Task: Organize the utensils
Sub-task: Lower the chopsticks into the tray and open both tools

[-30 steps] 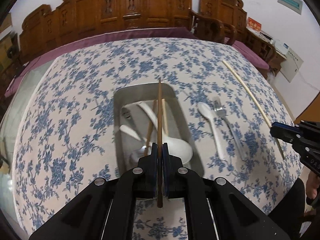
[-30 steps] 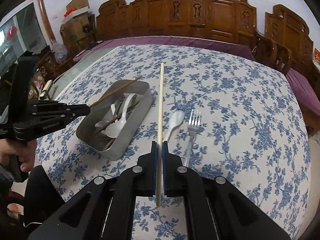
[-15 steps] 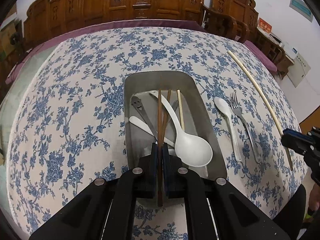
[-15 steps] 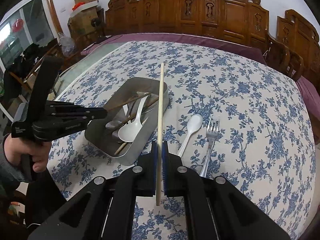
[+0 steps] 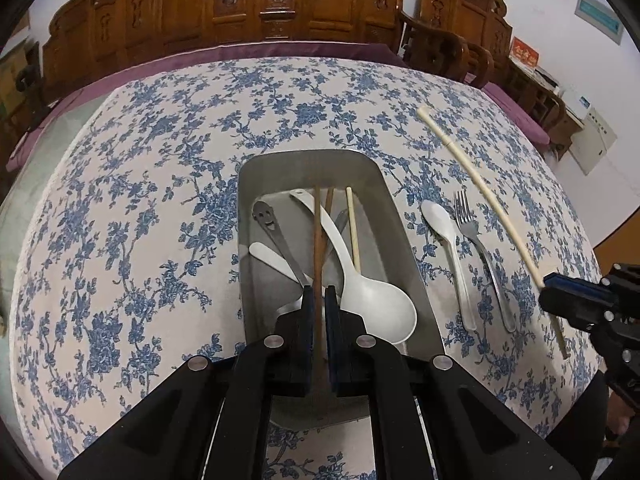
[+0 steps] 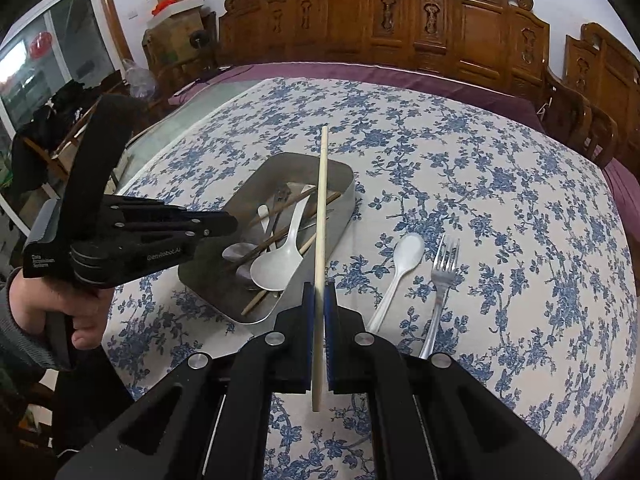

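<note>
A metal tray (image 5: 384,184) (image 6: 260,176) on the flowered tablecloth holds a big white spoon (image 5: 372,300), a smaller white spoon, a metal utensil with a smiley face, and chopsticks. My left gripper (image 5: 319,296) is shut on a dark brown chopstick (image 5: 317,236), held low over the tray's near end. My right gripper (image 6: 319,292) is shut on a pale chopstick (image 6: 322,200), held above the table by the tray's right rim. A white plastic spoon (image 6: 404,264) and a metal fork (image 6: 442,280) lie on the cloth right of the tray.
Carved wooden chairs (image 6: 400,28) ring the far side of the round table. A purple cloth edge (image 5: 240,56) runs along the back. Boxes and a window stand at the far left in the right wrist view.
My left gripper has come down and forward, bringing the dark chopstick from tilted above the tray to low inside it. My right gripper has moved closer to the tray with the pale chopstick.
</note>
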{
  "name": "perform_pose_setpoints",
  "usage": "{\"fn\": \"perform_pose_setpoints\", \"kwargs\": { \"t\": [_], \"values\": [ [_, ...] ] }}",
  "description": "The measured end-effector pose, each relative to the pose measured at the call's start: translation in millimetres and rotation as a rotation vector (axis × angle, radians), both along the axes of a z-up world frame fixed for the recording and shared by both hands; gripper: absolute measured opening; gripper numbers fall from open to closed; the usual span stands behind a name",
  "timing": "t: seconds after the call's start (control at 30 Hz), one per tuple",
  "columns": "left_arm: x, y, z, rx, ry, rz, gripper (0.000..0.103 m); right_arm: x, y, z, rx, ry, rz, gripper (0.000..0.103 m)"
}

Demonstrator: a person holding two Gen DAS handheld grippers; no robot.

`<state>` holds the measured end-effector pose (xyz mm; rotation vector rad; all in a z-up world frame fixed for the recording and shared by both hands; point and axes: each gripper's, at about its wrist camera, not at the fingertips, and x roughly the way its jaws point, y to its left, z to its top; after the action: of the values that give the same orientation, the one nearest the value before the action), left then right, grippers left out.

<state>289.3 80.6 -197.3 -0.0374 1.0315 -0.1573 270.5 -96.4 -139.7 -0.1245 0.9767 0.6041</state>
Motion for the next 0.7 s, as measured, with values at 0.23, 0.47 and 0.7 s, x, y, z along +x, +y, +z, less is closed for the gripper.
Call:
{"fn": "perform_pose_setpoints", "kwargs": {
  "t": [0.23,0.47,0.7],
  "values": [
    [-8.8,11.6,13.4,0.005,-0.031,0.015,0.017,4.8,12.0,-6.2,0.033,0.031,0.005,0.006],
    [-17.3,35.2,26.3,0.006,-0.064,0.054,0.03,15.7,34.3,-14.2,0.077,0.078,0.011,0.006],
    [-23.2,58.3,34.6,0.007,-0.089,0.096,0.057,31.6,60.0,-25.9,0.122,0.131,-0.005,0.006]
  ]
}}
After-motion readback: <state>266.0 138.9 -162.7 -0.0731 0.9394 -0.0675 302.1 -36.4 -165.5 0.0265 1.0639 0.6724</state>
